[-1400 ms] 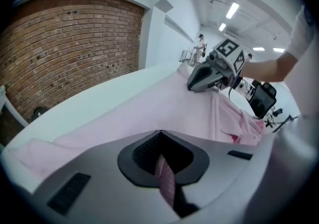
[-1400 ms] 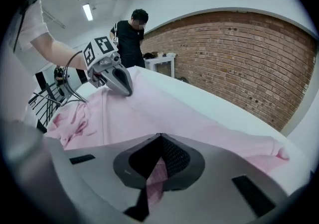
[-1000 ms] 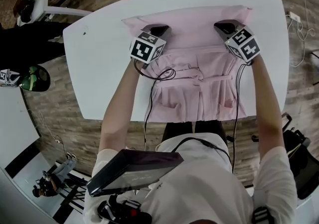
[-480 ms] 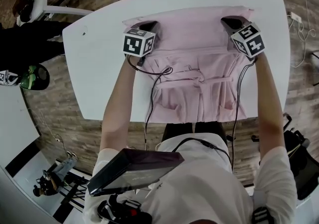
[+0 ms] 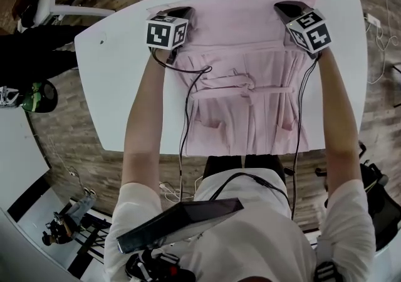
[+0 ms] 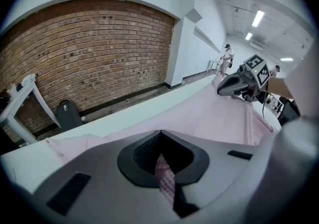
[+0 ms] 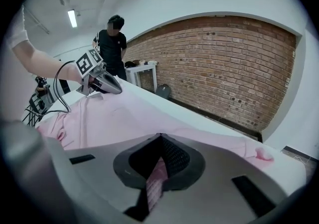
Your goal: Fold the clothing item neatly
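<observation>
Your left hand-held gripper (image 5: 178,14) is clamped shut on a pinch of the pink garment (image 5: 241,55), and your right hand-held gripper (image 5: 287,9) is closed on the cloth the same way. In each gripper view only a narrow strip of fabric shows between the pads; the housing hides the rest of the pinch. In the head view the gripper bodies cover the spots where the pads meet the cloth.

The garment lies spread flat on the white worktop (image 5: 119,86), its far edge near the worktop's far side and its near hem reaching the near edge. You cannot tell what kind of garment it is; a tied belt (image 5: 244,93) crosses its middle.

Black cables (image 5: 185,111) run back from each gripper along the garment's sides. Beyond the worktop you have a brick wall (image 6: 89,54), a dark bag (image 6: 69,114) on the floor and a person in black (image 7: 113,44). A dark flat device (image 5: 182,224) at your chest blocks the view below it.
</observation>
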`<state>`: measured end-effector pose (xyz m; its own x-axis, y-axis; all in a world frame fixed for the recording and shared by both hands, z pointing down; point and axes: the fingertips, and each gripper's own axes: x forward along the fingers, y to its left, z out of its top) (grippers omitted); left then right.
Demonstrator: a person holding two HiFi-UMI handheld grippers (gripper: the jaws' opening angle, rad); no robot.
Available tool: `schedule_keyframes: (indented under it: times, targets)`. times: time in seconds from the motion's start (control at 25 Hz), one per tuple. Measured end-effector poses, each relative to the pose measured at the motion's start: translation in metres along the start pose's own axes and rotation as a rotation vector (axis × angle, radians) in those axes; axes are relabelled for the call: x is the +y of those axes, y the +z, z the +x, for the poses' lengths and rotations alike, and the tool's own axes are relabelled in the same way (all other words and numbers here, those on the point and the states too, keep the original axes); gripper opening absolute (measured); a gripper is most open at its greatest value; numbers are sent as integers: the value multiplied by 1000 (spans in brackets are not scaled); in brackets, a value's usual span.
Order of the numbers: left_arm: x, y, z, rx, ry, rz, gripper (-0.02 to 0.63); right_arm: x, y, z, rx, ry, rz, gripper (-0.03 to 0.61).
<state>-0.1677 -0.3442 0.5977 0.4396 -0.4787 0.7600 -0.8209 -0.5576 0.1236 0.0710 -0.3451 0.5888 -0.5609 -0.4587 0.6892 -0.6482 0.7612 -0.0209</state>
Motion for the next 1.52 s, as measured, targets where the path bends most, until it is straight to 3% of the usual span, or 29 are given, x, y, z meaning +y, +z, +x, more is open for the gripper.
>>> schedule_keyframes:
  times: [0.32, 0.6, 0.72, 0.88, 1.12, 1.4, 1.52]
  targets:
    - [38, 32, 24, -9, 33, 7, 2, -36, 29, 31, -5, -17, -7, 3]
    - [33, 32, 9, -32, 67, 92, 2, -30, 31, 20, -36, -27, -64, 5]
    - [21, 29, -16, -69, 52, 107, 2, -19, 31, -2, -58, -9, -33, 5]
    - [-13, 22, -70, -166, -28, 94, 2, 16, 27, -43, -93, 17, -5, 5]
    - [-85, -1, -150, -272, -116, 88, 2, 88, 27, -122, -200, -20, 40, 5]
    - [-181, -31, -228, -335, -143, 164, 2, 202, 20, -202, -281, -50, 80, 5]
    - [-207, -39, -254, -367, -164, 135, 2, 234, 17, -226, -306, -85, 112, 5]
